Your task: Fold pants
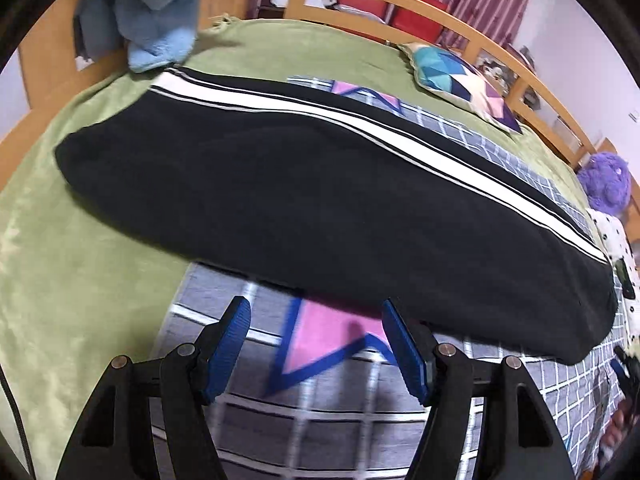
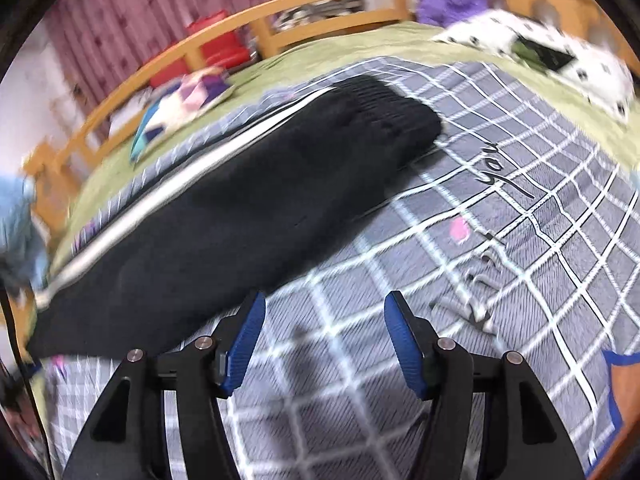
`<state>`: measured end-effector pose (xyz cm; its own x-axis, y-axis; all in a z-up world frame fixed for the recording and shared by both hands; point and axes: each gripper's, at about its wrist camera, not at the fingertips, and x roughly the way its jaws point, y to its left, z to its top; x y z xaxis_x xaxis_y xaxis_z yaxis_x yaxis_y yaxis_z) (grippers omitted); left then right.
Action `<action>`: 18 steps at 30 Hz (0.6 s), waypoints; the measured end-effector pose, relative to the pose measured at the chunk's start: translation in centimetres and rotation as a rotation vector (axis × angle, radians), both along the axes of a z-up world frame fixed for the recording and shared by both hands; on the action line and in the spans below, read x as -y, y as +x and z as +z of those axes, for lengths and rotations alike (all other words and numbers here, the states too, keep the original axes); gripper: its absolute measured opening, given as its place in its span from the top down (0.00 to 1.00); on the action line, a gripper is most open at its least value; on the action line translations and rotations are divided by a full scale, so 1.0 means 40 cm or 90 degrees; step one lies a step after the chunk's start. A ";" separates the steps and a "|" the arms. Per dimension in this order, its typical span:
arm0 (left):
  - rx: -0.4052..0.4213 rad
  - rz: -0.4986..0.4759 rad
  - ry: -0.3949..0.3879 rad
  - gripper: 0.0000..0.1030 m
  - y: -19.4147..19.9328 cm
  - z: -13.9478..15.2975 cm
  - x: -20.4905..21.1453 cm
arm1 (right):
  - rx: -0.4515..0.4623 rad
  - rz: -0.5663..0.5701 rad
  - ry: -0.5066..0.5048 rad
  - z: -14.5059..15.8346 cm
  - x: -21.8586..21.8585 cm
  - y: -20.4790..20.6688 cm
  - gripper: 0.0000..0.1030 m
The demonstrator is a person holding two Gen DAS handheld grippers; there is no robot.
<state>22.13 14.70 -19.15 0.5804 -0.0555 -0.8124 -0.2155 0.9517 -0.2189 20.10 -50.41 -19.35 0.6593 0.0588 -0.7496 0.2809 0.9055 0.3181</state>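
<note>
The black pants (image 1: 304,200) lie stretched out long across the bed, already laid leg over leg, with a white stripe (image 1: 360,124) running along their far edge. They rest mostly on a grey checked blanket (image 1: 320,412) that covers the green bedspread (image 1: 72,288); one end reaches out onto the green. From the right wrist view the ribbed waistband end (image 2: 384,100) sits farthest away, on the checked blanket.

The left gripper (image 1: 316,344) hovers just in front of the near edge of the pants, its blue pads (image 1: 228,352) spread wide with nothing between them. The right gripper (image 2: 324,340) is also spread wide and empty, over bare blanket just beside the pants' near edge.

Around the bed: a wooden rail (image 1: 440,20) along the far side, a patterned cushion (image 1: 460,80) on the green cover, a fuzzy purple toy (image 1: 604,180), a pale blue plush thing (image 1: 160,12) at the other end, and a white spotted cloth (image 2: 540,48).
</note>
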 end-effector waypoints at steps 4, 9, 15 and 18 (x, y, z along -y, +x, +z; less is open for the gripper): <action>0.015 0.001 -0.029 0.36 -0.003 -0.002 0.015 | 0.022 -0.016 0.078 -0.030 0.083 0.093 0.40; 0.016 0.024 -0.048 0.36 -0.015 -0.012 0.010 | 0.024 -0.037 0.161 -0.087 0.135 0.262 0.43; -0.001 0.045 -0.020 0.36 -0.040 0.002 -0.010 | 0.125 0.004 0.139 0.068 0.161 0.324 0.91; 0.015 0.052 -0.003 0.36 -0.067 0.022 -0.025 | 0.165 0.007 0.048 0.155 0.171 0.331 0.91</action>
<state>19.46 15.71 -18.25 0.6018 -0.0111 -0.7985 -0.2865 0.9304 -0.2289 33.36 -57.25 -13.15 0.8274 0.1162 -0.5494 0.1724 0.8786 0.4453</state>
